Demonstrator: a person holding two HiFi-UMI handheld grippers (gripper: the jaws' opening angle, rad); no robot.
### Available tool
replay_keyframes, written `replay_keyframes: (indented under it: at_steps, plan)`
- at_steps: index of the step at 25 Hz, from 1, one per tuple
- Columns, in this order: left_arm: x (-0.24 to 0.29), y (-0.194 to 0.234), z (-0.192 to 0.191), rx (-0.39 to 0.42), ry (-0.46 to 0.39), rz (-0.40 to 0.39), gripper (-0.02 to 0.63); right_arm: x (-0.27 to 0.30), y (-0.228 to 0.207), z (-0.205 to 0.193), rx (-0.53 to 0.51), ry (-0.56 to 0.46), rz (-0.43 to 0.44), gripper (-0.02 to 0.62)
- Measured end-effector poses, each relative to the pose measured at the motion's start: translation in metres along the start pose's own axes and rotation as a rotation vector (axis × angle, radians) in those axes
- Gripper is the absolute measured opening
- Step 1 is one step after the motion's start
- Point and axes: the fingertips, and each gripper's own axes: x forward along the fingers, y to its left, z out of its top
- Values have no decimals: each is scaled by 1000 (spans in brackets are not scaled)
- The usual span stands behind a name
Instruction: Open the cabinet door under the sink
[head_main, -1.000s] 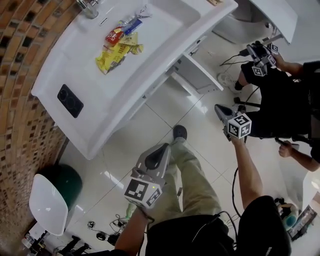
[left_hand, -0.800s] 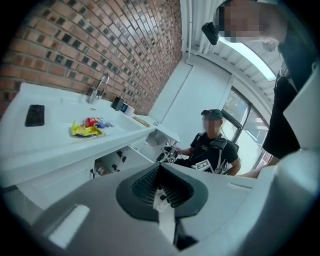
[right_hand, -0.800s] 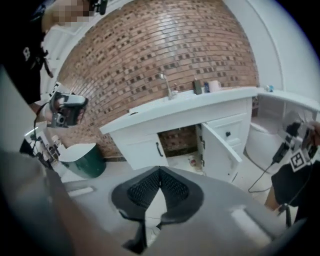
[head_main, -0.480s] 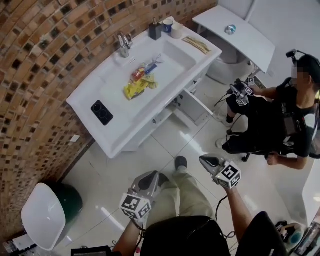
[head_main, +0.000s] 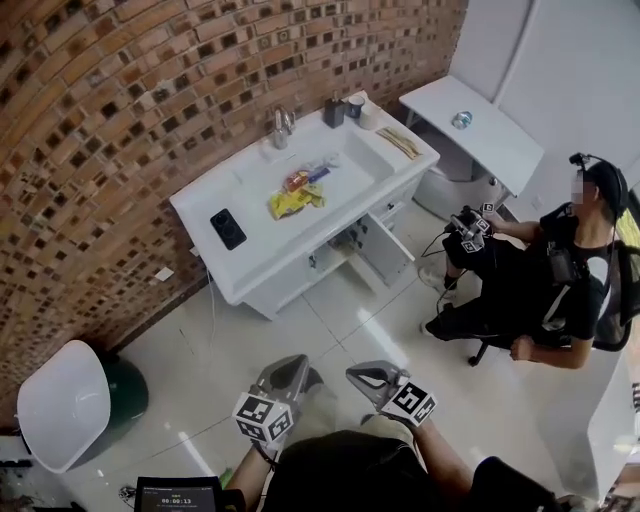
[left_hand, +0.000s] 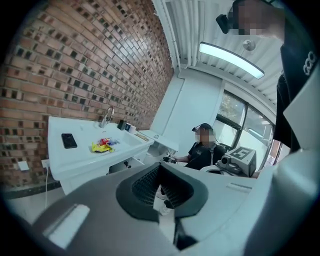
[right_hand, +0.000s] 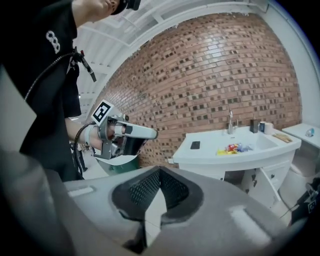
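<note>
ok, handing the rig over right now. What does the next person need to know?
Left gripper: shut, empty, held close to the wearer's body, well away from the cabinet.
Right gripper: shut, empty, beside the left one.
Cabinet door under the sink: stands swung open into the room.
Wrappers lie in the basin, phone on the counter.
Done: door is open.
Left: probably nothing; maybe check it is open far enough.

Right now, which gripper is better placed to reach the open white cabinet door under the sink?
Probably the right gripper: the white cabinet door hangs open toward its side, while the left gripper sits further left.
</note>
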Motion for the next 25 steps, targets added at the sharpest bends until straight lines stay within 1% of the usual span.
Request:
replay_keyframes:
  at_steps: [2, 5, 10, 13, 16, 19, 22, 25]
  plan:
    - [-8, -22, -1, 18, -25, 17, 15, -24, 11, -1, -41, -10, -3, -9]
    - [-25, -62, -12, 13, -50, 41, 15, -70, 26, 0, -85, -36, -41, -9]
    - [-52, -145, -55, -16, -78, 74, 15, -153, 59, -3, -134, -92, -81, -9]
    - [-65, -190, -75, -14, -88, 84, 15, -191, 83, -14, -145, -120, -73, -9]
    - [-80, -225, -89, -7, -102, 95, 15, -214, 113, -28, -130, -149, -49, -9]
    - [-93, -249, -99, -15, -120, 120, 15, -226, 139, -42, -142, -141, -19, -9]
    - [-102, -266, -108, -10, -121, 135, 15, -233, 158, -39, -172, -143, 11, -9]
    - [-108, -280, -115, 9, -101, 132, 15, -239, 172, -36, -212, -133, 32, -9]
